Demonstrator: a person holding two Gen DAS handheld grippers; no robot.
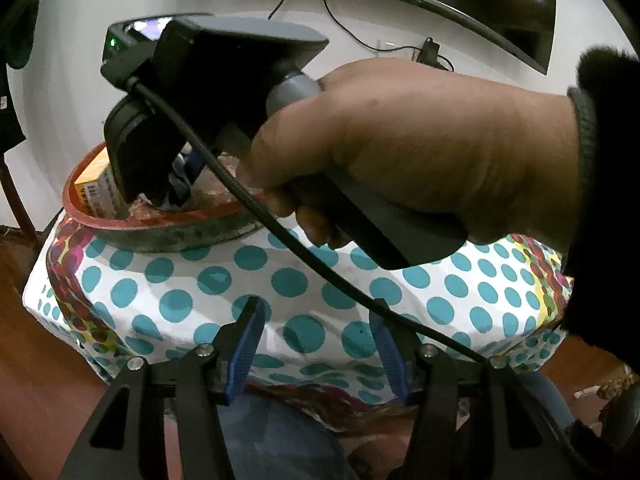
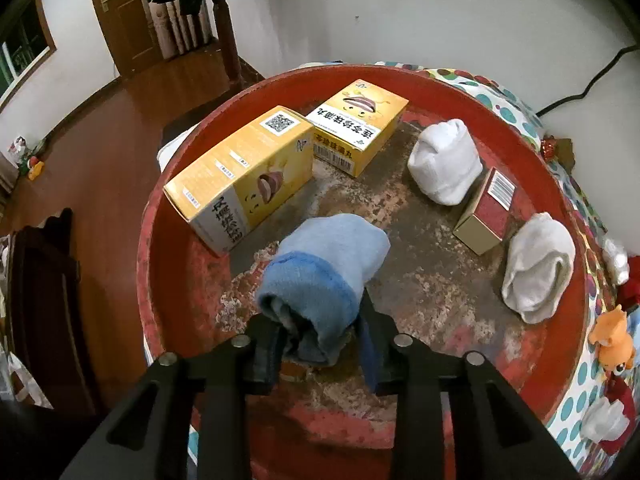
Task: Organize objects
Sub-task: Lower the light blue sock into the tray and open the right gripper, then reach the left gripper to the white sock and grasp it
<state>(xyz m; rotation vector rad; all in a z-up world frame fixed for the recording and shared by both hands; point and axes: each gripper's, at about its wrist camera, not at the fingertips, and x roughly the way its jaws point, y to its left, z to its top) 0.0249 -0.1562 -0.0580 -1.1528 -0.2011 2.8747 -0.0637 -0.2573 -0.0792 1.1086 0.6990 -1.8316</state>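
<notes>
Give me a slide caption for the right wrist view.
Right gripper straddling a rolled blue sock in the red tray, beside two yellow boxes and white socks.

White walls (image 2: 440, 8), wood floor (image 2: 100, 152) & door (image 2: 120, 12), window (image 2: 24, 48) at left.

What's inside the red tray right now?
In the red tray: two yellow boxes, two white sock rolls, a small red box and a blue sock roll. Anything beneath them is hidden.
</notes>
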